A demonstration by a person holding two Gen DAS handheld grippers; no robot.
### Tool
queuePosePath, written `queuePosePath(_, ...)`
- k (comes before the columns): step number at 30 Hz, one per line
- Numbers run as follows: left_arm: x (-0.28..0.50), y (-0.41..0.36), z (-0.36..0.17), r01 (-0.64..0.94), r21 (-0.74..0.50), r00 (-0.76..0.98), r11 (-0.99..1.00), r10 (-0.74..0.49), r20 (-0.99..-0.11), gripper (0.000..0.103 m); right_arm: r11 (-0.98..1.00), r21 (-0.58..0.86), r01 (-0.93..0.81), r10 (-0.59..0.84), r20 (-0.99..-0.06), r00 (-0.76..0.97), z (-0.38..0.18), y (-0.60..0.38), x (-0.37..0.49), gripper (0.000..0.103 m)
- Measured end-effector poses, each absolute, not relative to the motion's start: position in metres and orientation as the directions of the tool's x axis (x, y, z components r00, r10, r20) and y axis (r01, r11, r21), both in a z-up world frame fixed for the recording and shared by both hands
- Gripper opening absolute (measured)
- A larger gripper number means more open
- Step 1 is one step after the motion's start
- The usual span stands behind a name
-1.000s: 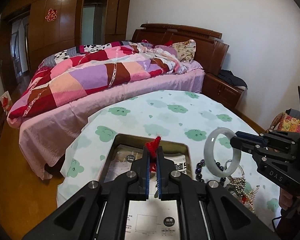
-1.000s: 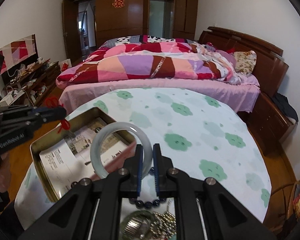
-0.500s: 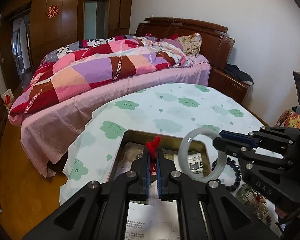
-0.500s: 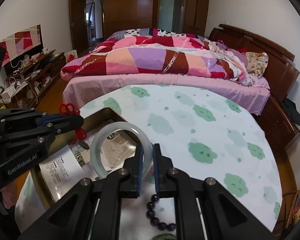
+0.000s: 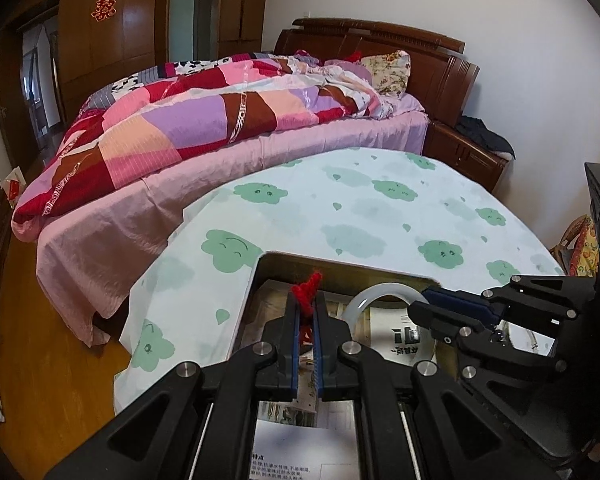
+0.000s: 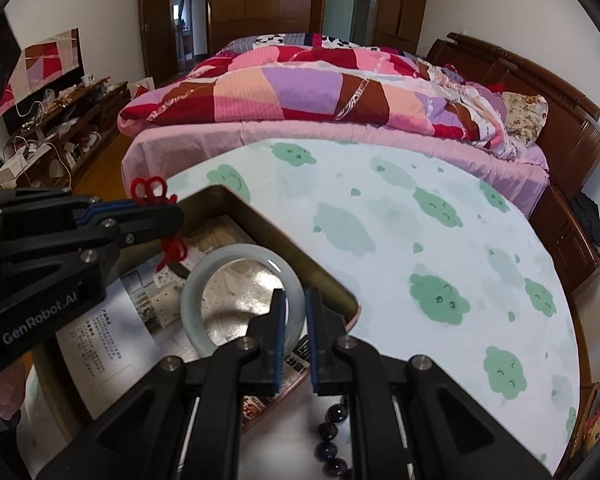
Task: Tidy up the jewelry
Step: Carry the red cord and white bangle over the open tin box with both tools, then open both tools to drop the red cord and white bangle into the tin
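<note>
My left gripper (image 5: 307,301) is shut on a red knotted cord (image 5: 307,285), whose loops poke out past the fingertips; it hangs over the open metal tin (image 5: 340,266). In the right wrist view the same cord (image 6: 172,249) dangles below the left gripper (image 6: 172,210). My right gripper (image 6: 294,300) is shut on a pale jade bangle (image 6: 204,276), held over the tin (image 6: 300,254) just above its paper lining. The bangle (image 5: 374,294) also shows in the left wrist view, pinched by the right gripper (image 5: 420,308).
A dark bead bracelet (image 6: 332,436) lies on the cloud-print tablecloth (image 6: 440,240) beside the tin. Printed papers (image 6: 108,328) line the tin. A bed (image 5: 180,132) with a patchwork quilt stands beyond the table, and a cluttered shelf (image 6: 52,120) is at the far left.
Both grippers have come forward and down over the tin. The bangle has moved from beside the tin to inside its rim, and the red cord now hangs lower.
</note>
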State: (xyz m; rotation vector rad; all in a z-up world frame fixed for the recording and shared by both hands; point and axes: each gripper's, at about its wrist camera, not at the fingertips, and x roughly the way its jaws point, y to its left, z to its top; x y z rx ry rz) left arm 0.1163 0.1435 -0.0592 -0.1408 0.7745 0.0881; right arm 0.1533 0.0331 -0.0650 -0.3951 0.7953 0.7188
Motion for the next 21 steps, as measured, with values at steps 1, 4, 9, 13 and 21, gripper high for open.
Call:
queuePosePath(1,0.118,0.143,-0.061,-0.129,-0.092,0.708,0.987,0.027,-0.706,0.004,0.7,-0.057,-0.712,0.428,-0.764,0.483,-0.067,0.034,0.154,0.012)
queuePosePath(4,0.122,0.142,-0.066,-0.124,-0.08,0.697,0.989,0.03,-0.717,0.004,0.704,-0.06,-0.708,0.415,-0.774,0.479,-0.072,0.036,0.156,0.012)
queuePosePath(9,0.124,0.142,-0.066,-0.138,-0.066,0.692,0.988,0.048,-0.72,0.005,0.713,-0.059,-0.699,0.402,-0.782,0.476,-0.077,0.036,0.159,0.012)
queuePosePath(13,0.125,0.144,-0.069,-0.15,-0.067,0.681,0.986,0.054,-0.73,0.006,0.714,-0.046,-0.699,0.406,-0.786,0.466,-0.077,0.035,0.161,0.013)
queuePosePath(21,0.122,0.142,-0.065,-0.176,-0.034,0.679,0.984,0.096,-0.728,0.065,0.718,-0.006,-0.696,0.449,-0.76,0.47,-0.07,0.027,0.159,0.039)
